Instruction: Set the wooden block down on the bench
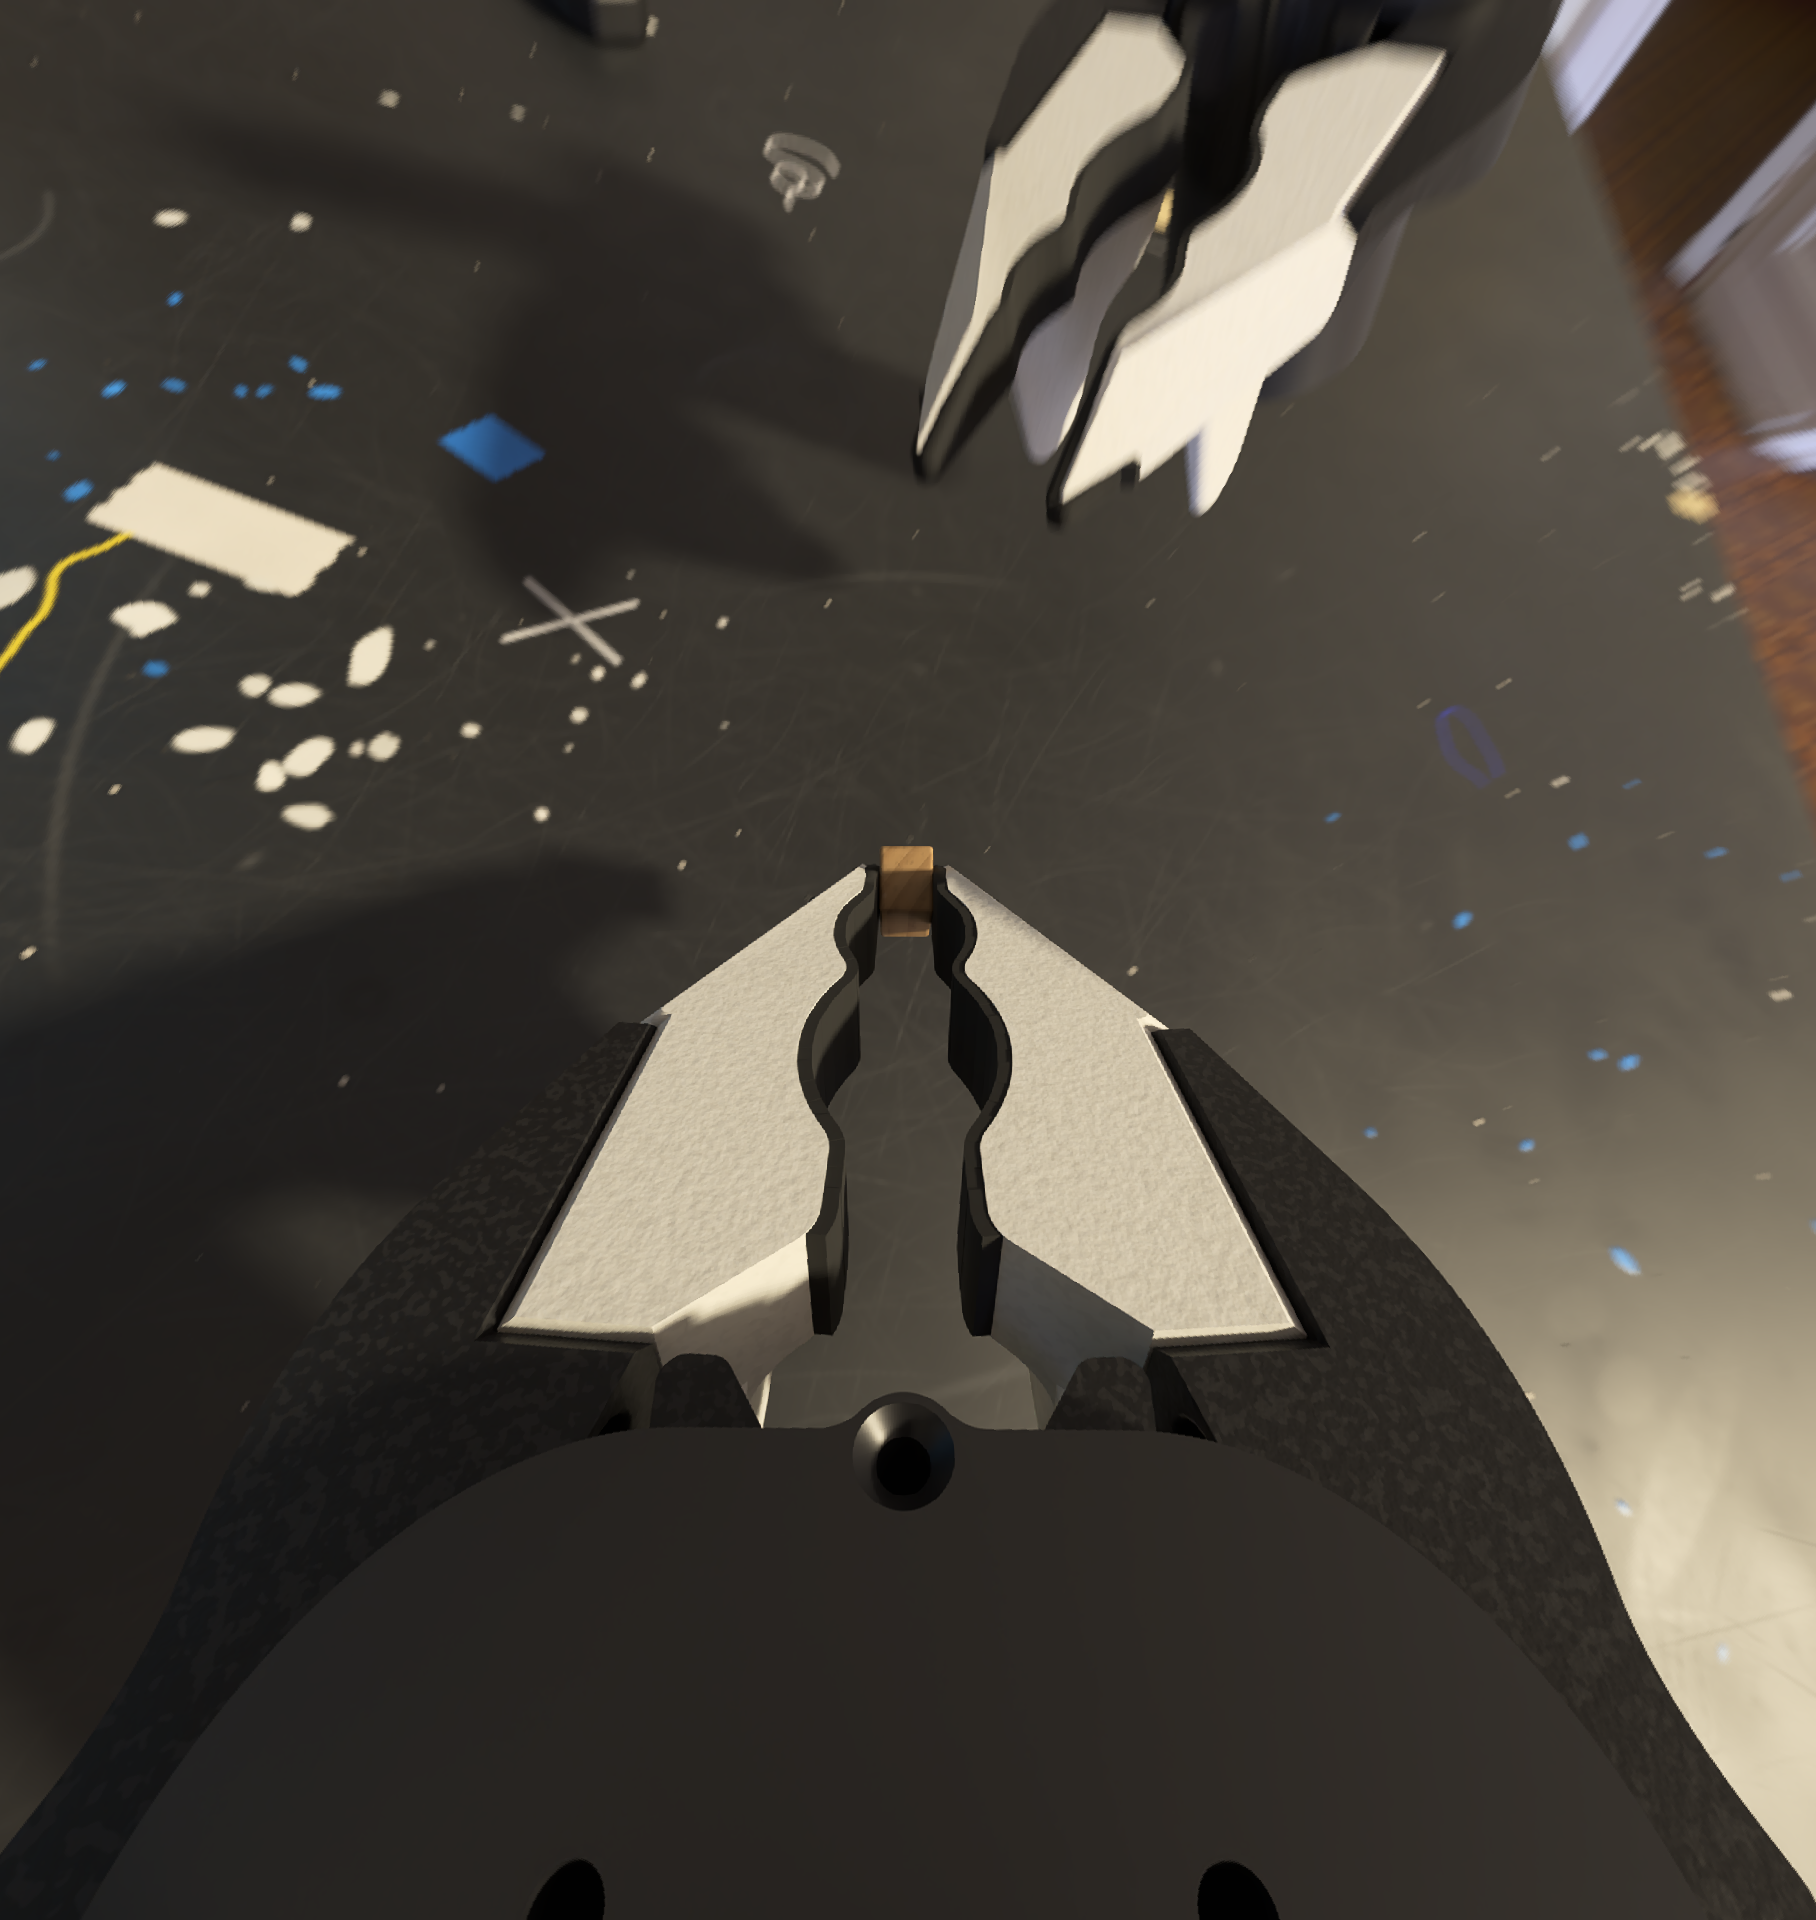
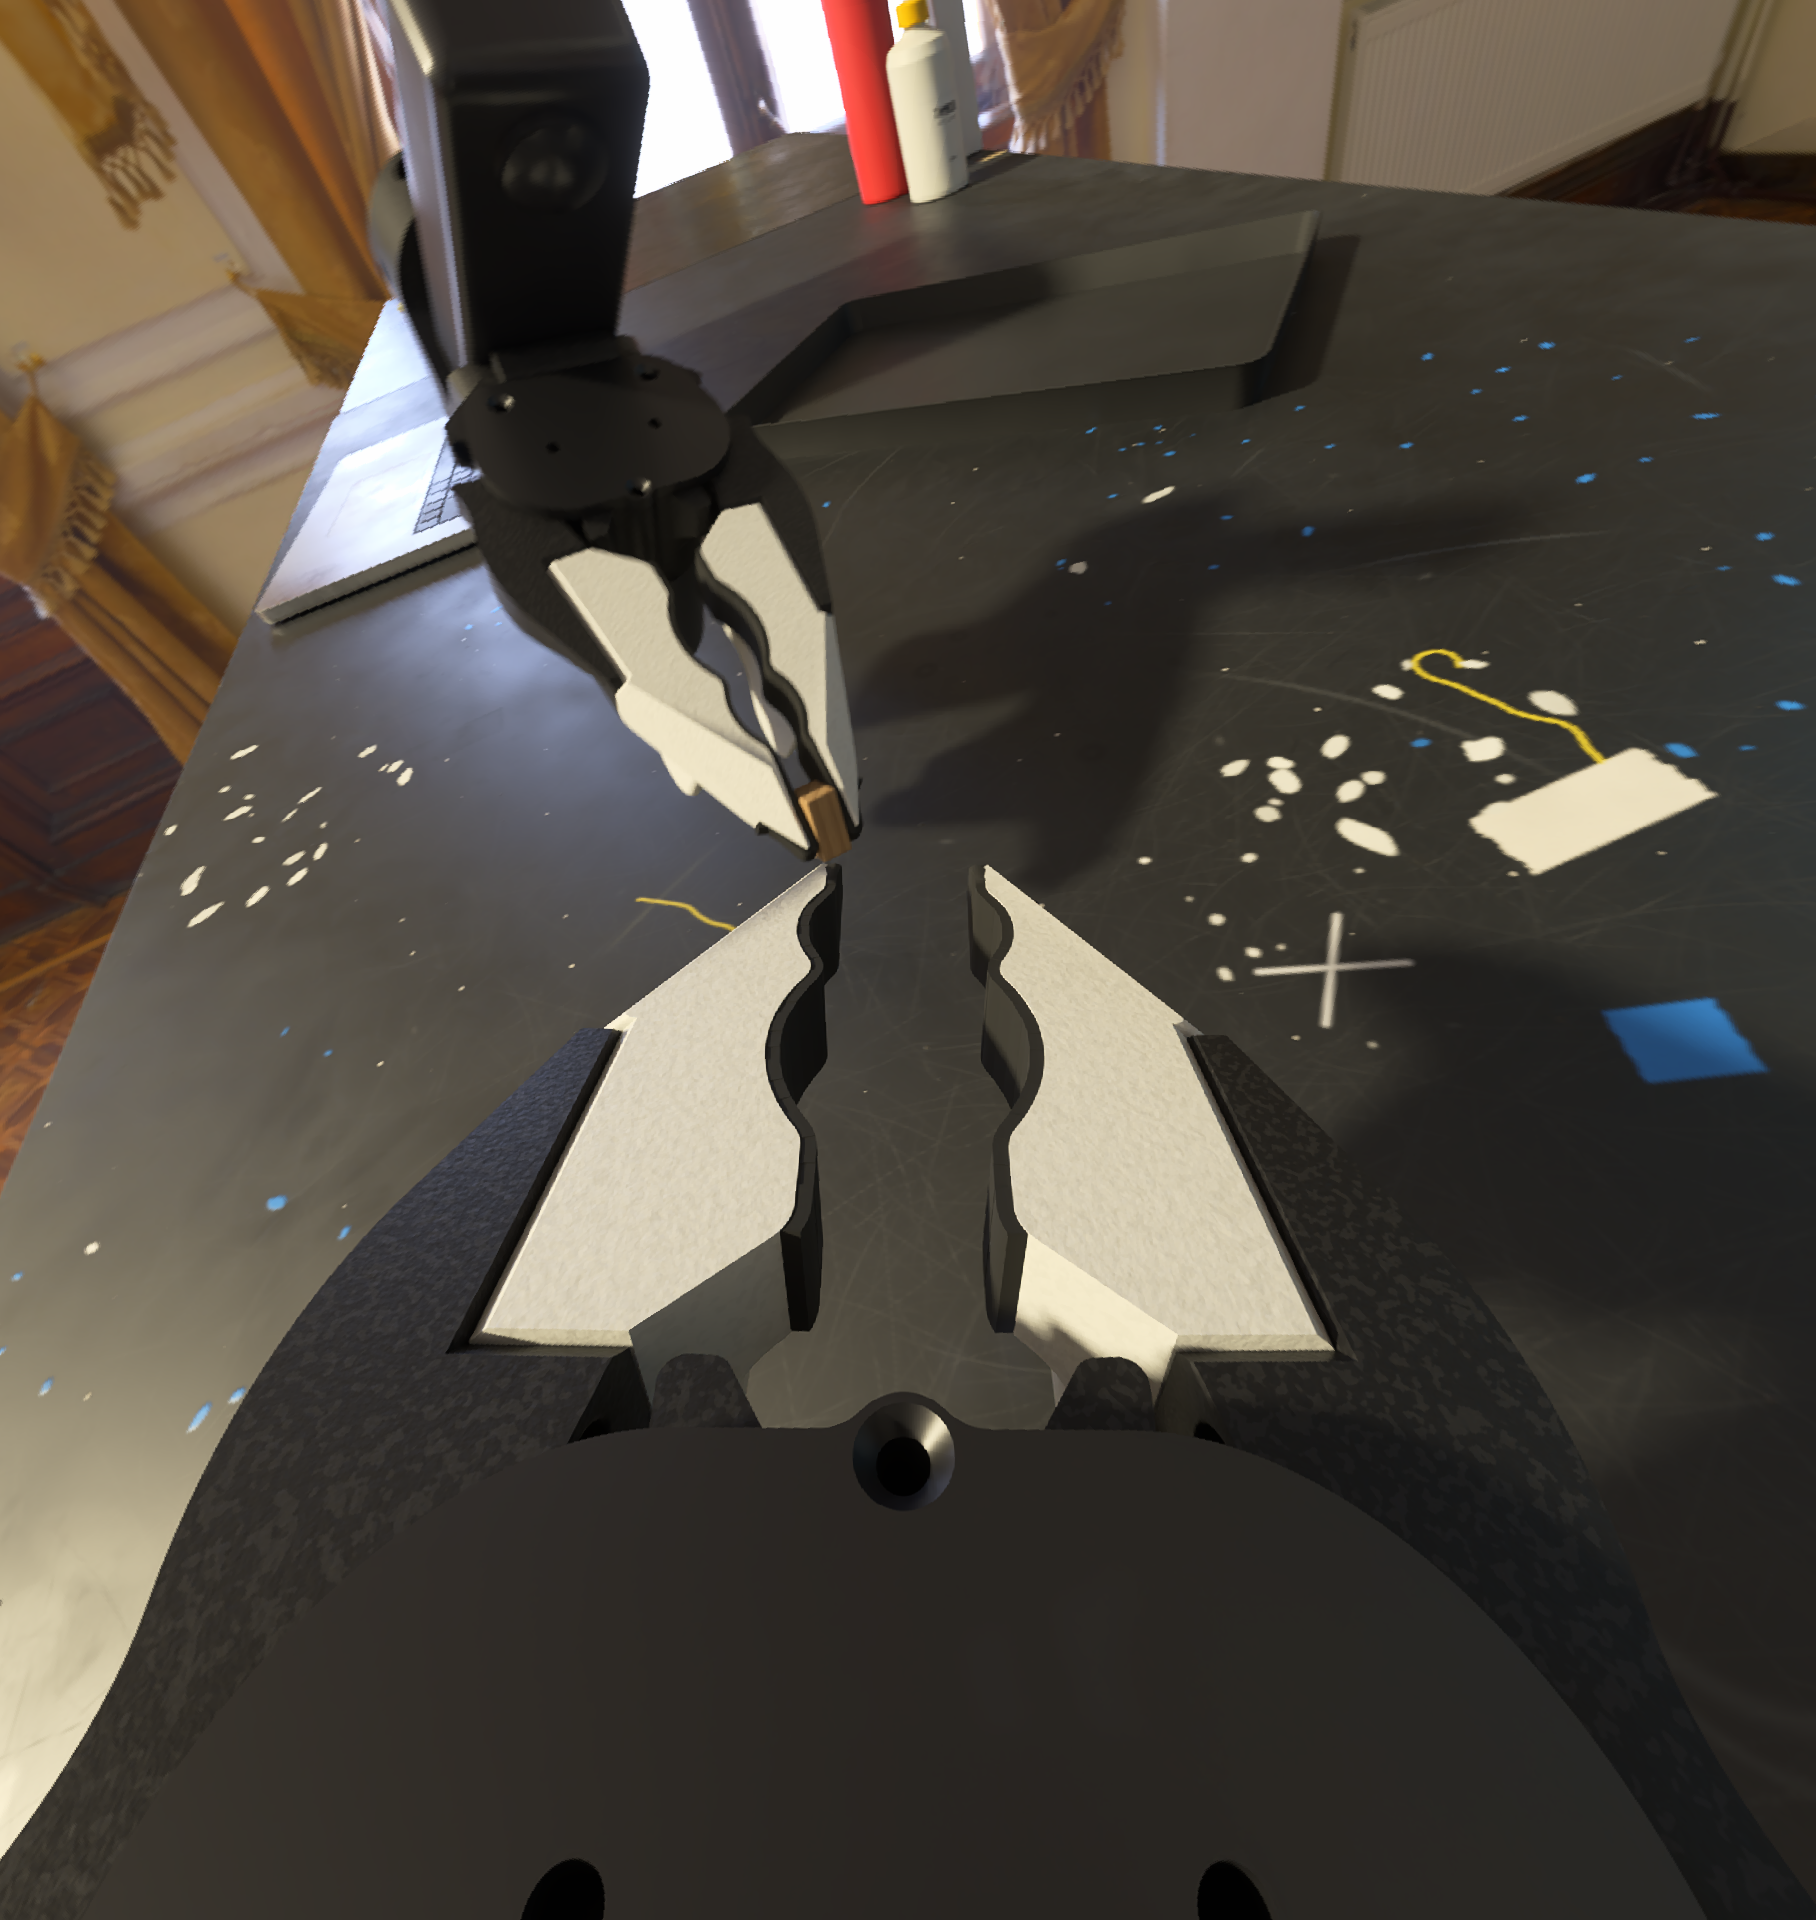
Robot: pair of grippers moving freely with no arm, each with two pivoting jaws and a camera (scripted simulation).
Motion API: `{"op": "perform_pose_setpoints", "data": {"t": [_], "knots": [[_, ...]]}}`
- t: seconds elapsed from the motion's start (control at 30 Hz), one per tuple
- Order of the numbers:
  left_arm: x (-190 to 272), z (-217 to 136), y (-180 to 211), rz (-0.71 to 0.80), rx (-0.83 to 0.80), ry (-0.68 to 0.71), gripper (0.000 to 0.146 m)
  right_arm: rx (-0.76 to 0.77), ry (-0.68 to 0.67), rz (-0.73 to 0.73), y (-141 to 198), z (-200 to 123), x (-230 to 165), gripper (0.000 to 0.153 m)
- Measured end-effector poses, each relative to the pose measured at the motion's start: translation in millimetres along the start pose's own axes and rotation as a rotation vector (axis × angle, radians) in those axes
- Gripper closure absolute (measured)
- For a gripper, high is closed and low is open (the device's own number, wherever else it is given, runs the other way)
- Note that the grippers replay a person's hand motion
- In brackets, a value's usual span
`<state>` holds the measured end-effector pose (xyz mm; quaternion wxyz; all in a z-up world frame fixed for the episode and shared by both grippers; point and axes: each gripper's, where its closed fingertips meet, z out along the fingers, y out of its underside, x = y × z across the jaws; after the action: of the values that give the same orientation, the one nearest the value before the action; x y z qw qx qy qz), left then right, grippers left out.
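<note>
A small wooden block [image 1: 906, 891] is pinched between the tips of my left gripper [image 1: 906, 883]. The block hangs close above the dark bench [image 1: 1143, 790]; whether it touches the bench I cannot tell. The right wrist view shows the same block [image 2: 826, 821] at the tips of the left gripper [image 2: 831, 831], which points down at the bench [image 2: 530, 1039]. My right gripper [image 2: 904, 883] is open and empty, its tips just short of the block. It also shows in the left wrist view [image 1: 997, 488], blurred, at the upper right.
The bench is black with white, blue and yellow paint marks. A red cylinder [image 2: 868, 99] and a white bottle [image 2: 930, 104] stand at the far end. A dark flat tray [image 2: 1039, 322] and a grey slab [image 2: 374, 520] lie beyond the grippers. A small metal hook [image 1: 800, 166] lies farther off. The bench's edge [image 1: 1714, 520] runs on the right.
</note>
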<state>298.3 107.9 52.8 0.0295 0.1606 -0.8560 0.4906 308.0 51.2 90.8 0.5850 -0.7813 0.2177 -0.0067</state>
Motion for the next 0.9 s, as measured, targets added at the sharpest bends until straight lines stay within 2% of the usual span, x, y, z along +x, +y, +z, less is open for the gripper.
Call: {"op": "perform_pose_setpoints", "data": {"t": [0.17, 0.47, 0.57, 0.7, 0.9], "knots": [[-7.9, 3.2, 21.7, 0.066, -0.119, -0.123, 0.137, 0.018, 0.025, 0.013, -6.0, -0.2, 11.6, 0.131], [-10.1, 7.9, 39.7, 0.136, -0.219, -0.203, 0.137, 0.001, -0.007, 0.023, -5.8, 9.8, 9.2, 0.133], [-8.2, 8.8, 40.3, 0.134, -0.221, -0.189, 0.137, -0.002, -0.003, 0.021, -4.7, 10.4, 8.7, 0.133], [-2.2, 7.6, 36.2, 0.15, -0.194, -0.142, 0.128, -0.003, 0.001, 0.029, -3.2, 9.7, 7.9, 0.133], [6.6, 5.6, 34.0, 0.088, -0.182, -0.026, 0.123, -0.003, 0.014, 0.03, -0.7, 6.9, 6.3, 0.134]]}}
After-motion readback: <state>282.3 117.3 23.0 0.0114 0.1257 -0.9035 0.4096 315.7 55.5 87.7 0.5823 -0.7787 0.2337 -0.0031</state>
